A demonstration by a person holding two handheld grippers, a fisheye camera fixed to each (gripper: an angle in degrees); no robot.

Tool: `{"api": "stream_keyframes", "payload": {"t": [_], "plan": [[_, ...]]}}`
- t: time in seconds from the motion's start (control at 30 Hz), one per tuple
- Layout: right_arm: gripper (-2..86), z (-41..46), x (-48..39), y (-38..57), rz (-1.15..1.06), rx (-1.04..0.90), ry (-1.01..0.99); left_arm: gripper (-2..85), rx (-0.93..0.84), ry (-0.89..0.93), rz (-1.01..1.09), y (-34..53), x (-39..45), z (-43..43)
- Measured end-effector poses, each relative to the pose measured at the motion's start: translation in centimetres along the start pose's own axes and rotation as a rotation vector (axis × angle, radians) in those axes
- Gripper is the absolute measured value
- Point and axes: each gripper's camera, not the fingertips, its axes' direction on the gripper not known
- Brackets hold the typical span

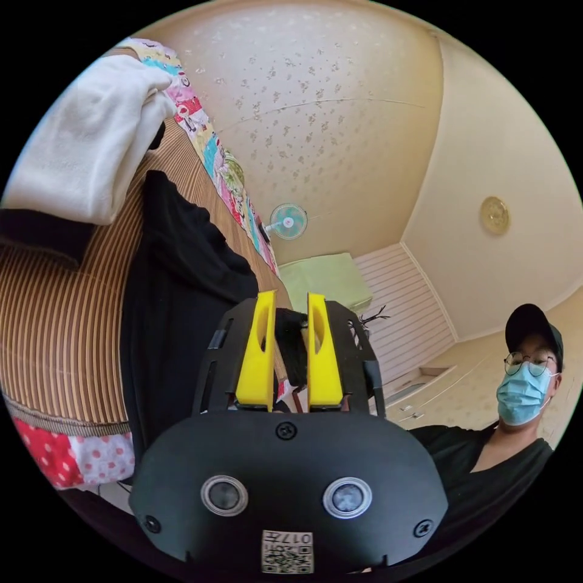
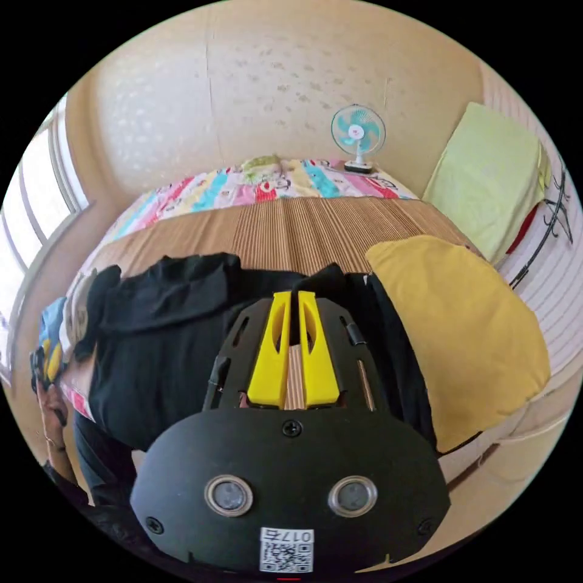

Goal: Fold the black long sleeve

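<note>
The black long sleeve (image 1: 182,303) lies spread on a striped brown mat (image 1: 54,316) on the bed. In the left gripper view a fold of it hangs between the yellow jaws of my left gripper (image 1: 290,299), which presses on it. In the right gripper view the same garment (image 2: 158,340) stretches across the mat (image 2: 303,225). My right gripper (image 2: 294,296) has its jaw tips nearly together on the garment's far edge. The mat shows through the slit lower down between the jaws.
A white cloth pile (image 1: 91,133) sits on the mat beside the garment. A yellow pillow (image 2: 461,328) lies close to the right gripper. A small fan (image 2: 358,133) and a green cushion (image 2: 492,176) stand by the wall. A person (image 1: 522,388) leans in near the bed.
</note>
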Motion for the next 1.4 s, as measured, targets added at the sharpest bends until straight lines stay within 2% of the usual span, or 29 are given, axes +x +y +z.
{"api": "stream_keyframes", "payload": {"t": [0.1, 0.17, 0.27, 0.3, 0.37, 0.47, 0.57, 0.63, 0.73, 0.8, 0.93, 1.0, 1.07, 1.13, 1.2, 1.27, 1.33, 1.4], "plan": [[3.4, -2.0, -4.9, -4.7, 0.020, 0.165, -0.303, 8.4, -0.041, -0.085, 0.049, 0.7, 0.9, 0.5], [3.7, 0.5, -9.5, -6.4, -0.025, 0.174, -0.464, 8.3, -0.060, -0.144, 0.070, 1.5, 1.3, 1.1], [4.8, 8.2, -18.1, -7.0, -0.077, 0.022, -0.734, 8.4, -0.100, -0.216, 0.084, 3.2, 1.5, 2.2], [6.1, 11.7, -20.8, -6.5, -0.081, -0.085, -0.846, 8.5, -0.114, -0.238, 0.085, 3.7, 1.4, 2.3], [7.8, 15.8, -23.3, -5.0, -0.071, -0.212, -0.936, 8.5, -0.125, -0.282, 0.090, 4.5, 1.3, 2.2], [8.9, 17.6, -23.9, -1.9, -0.106, -0.267, -0.839, 8.5, -0.138, -0.392, 0.096, 5.2, 1.0, 1.6], [9.1, 17.0, -21.8, 1.0, -0.186, -0.281, -0.623, 8.7, -0.135, -0.445, 0.104, 4.6, 0.4, 2.1], [9.1, 16.2, -18.9, 3.1, -0.219, -0.269, -0.409, 8.8, -0.134, -0.432, 0.111, 3.0, 0.0, 3.5], [9.0, 16.5, -15.1, 5.8, -0.233, -0.305, -0.174, 9.6, -0.177, -0.419, 0.169, -2.1, 0.1, 8.4], [9.0, 16.9, -13.2, 7.6, -0.207, -0.343, -0.110, 11.4, -0.197, -0.522, 0.223, -7.0, 0.6, 13.7], [8.8, 16.2, -10.0, 12.2, -0.075, -0.348, -0.177, 12.3, -0.138, -0.713, 0.276, -12.9, -1.2, 20.7], [8.7, 15.9, -9.3, 13.6, -0.034, -0.347, -0.200, 12.0, -0.191, -0.851, 0.202, -15.6, -4.8, 24.7], [8.7, 16.0, -8.7, 14.5, -0.016, -0.355, -0.200, 10.3, -0.302, -0.898, 0.131, -16.3, -8.1, 27.4], [8.7, 16.5, -7.9, 14.6, -0.004, -0.380, -0.188, 6.6, -0.317, -0.905, 0.137, -16.0, -8.8, 28.2], [8.7, 16.6, -7.2, 14.1, -0.003, -0.379, -0.186, 3.2, -0.178, -0.763, 0.186, -14.9, -6.5, 25.6], [8.8, 16.5, -6.8, 13.4, 0.006, -0.358, -0.184, 2.5, -0.059, -0.710, 0.211, -13.6, -4.6, 22.9], [8.9, 16.8, -6.8, 12.7, 0.005, -0.338, -0.176, 2.4, -0.004, -0.778, 0.209, -12.1, -3.8, 21.2], [9.0, 17.9, -7.2, 12.7, -0.008, -0.374, -0.148, 3.6, -0.075, -0.827, 0.201, -10.7, -4.1, 20.7]]}}
